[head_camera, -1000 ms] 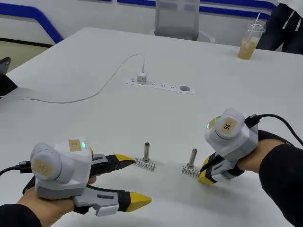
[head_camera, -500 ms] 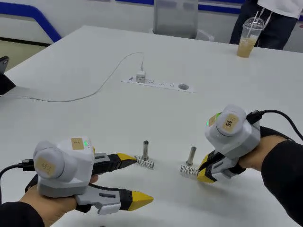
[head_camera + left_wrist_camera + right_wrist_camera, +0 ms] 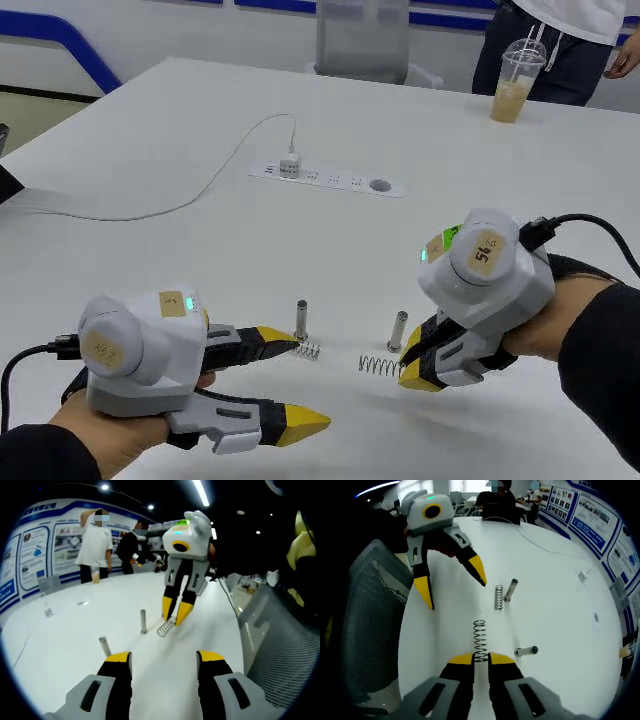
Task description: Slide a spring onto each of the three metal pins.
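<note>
The right gripper [image 3: 412, 374] is clamping its yellow-tipped jaws on one end of a spring [image 3: 378, 366]. In the right gripper view the two tips are standing almost together with the wire pinched between them. This spring is a thin, silvery coil of open, evenly spaced loops. It is projecting straight out from the jaw tips, close above the white table [image 3: 200, 230], with its free end pointing toward the left gripper [image 3: 298, 383]. A second spring [image 3: 308, 350] of the same kind is lying flat on the table, one end just beside the base of the first pin [image 3: 301, 320]. The second pin [image 3: 398, 330] is standing upright near the right gripper's tips. Both pins are short grey metal cylinders with nothing on them. The left gripper is holding its jaws wide apart and gripping nothing, with one tip near the second spring. Whether that tip is touching the spring cannot be determined.
</note>
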Available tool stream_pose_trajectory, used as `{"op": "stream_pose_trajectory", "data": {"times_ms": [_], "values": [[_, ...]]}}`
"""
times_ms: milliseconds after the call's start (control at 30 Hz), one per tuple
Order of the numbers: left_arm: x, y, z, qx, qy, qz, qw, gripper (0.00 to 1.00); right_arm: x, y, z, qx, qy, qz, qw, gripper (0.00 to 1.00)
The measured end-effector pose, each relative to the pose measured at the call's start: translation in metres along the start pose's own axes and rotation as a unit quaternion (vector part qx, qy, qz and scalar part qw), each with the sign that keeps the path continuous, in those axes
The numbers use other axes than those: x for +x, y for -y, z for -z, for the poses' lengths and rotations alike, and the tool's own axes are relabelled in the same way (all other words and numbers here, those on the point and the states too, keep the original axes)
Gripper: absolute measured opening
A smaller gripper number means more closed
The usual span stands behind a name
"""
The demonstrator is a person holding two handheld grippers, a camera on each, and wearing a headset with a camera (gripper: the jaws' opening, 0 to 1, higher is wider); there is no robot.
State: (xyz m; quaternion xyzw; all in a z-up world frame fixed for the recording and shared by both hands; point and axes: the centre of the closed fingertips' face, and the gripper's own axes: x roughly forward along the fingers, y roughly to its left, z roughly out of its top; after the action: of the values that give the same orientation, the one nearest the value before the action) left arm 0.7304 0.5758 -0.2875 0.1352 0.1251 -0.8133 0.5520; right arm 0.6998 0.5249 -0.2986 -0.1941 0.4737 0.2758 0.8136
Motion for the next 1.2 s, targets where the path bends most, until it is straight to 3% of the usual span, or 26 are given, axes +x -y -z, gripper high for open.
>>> {"op": "stream_pose_trajectory", "data": {"times_ms": [500, 900, 1200], "values": [[0.003, 0.012, -0.01, 0.012, 0.011, 0.028, 0.9995, 0.38, -0.001, -0.018, -0.031, -0.049, 0.019, -0.019, 0.9984, 0.11], [0.006, 0.021, -0.016, 0.022, 0.02, 0.047, 0.9984, 0.22, 0.0, -0.026, -0.034, -0.071, 0.019, -0.028, 0.9969, 0.12], [0.006, 0.02, -0.017, 0.034, 0.023, 0.047, 0.9981, 0.13, -0.001, -0.03, -0.035, -0.079, 0.017, -0.033, 0.9962, 0.12]]}}
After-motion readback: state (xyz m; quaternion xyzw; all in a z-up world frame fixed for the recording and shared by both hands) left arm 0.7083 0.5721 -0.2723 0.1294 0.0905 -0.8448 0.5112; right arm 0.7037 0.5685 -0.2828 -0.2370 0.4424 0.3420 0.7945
